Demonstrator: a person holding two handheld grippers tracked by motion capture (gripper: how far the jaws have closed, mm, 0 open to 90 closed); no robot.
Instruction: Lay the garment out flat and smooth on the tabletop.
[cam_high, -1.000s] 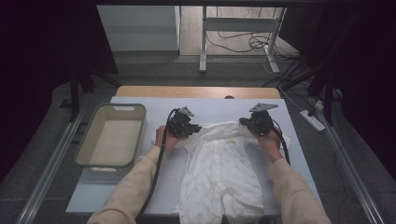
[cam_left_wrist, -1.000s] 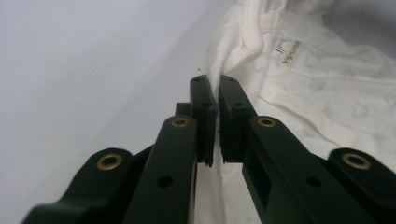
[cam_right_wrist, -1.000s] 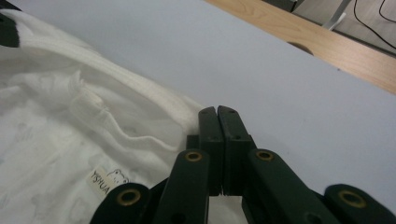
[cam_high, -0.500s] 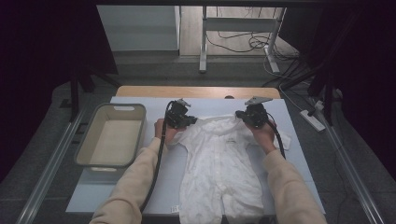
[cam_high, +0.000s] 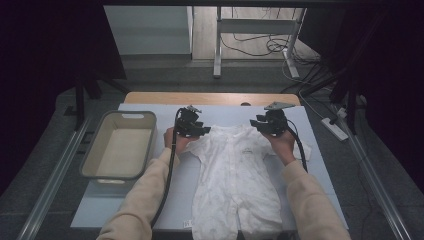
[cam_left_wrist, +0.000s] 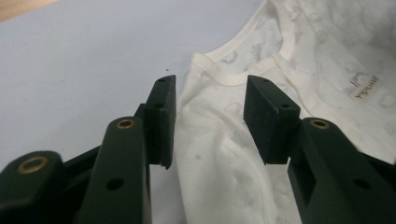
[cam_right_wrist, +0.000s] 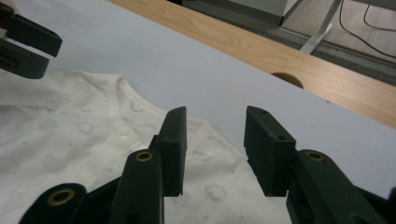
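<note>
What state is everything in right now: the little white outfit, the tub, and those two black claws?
baby garment: spread flat on the table, front up, neckline away from the person.
left gripper: open, jaws just opened, above the garment's shoulder, gripping nothing.
right gripper: open, jaws just opened, above the other shoulder, gripping nothing.
basket: upright, empty, left of the garment.

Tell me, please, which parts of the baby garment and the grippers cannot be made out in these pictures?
- Baby garment: its leg ends are cut off by the bottom edge of the high view.
- Label inside the neck: the print is too blurred to read in the left gripper view.
- Left gripper and right gripper: the fingers are too small and dark in the high view to judge contact with the cloth.
</note>
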